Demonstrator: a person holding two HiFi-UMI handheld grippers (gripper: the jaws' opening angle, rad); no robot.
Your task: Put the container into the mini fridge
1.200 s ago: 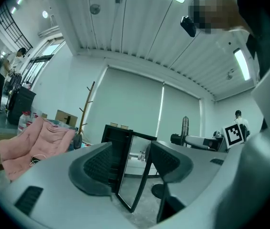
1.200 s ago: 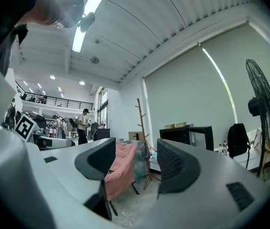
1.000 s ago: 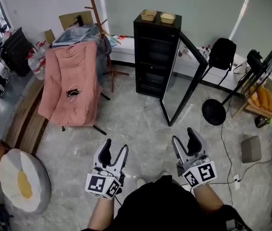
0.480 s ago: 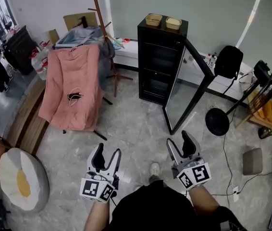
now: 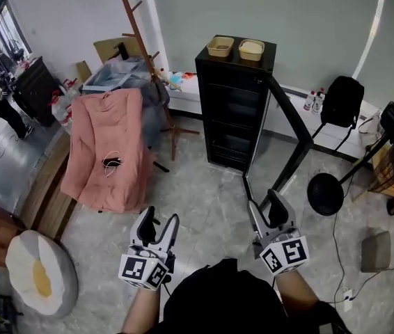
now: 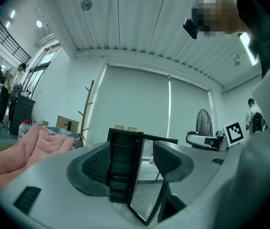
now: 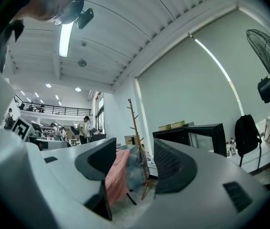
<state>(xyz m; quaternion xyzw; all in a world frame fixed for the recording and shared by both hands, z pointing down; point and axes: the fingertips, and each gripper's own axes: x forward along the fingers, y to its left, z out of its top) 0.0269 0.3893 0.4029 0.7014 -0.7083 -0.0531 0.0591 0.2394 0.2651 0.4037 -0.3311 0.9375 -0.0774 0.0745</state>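
Observation:
A black mini fridge (image 5: 233, 106) stands against the far wall with its glass door (image 5: 282, 139) swung open to the right. Two shallow tan containers (image 5: 220, 46) (image 5: 251, 49) sit side by side on its top. My left gripper (image 5: 156, 229) is held low over the floor, well short of the fridge, open and empty. My right gripper (image 5: 271, 212) is level beside it, near the door's lower edge, also open and empty. The left gripper view looks straight at the fridge (image 6: 122, 166) between the jaws. In the right gripper view the fridge (image 7: 197, 135) lies to the right.
A chair draped in pink cloth (image 5: 106, 152) and a wooden coat stand (image 5: 131, 40) are left of the fridge. A floor fan's round base (image 5: 326, 194), a black backpack (image 5: 342, 101) and cables are to the right. A round cushion (image 5: 40, 275) lies near left.
Both grippers have travelled forward across the floor toward the fridge, staying level and open. The fridge and its open door now sit closer to the right gripper.

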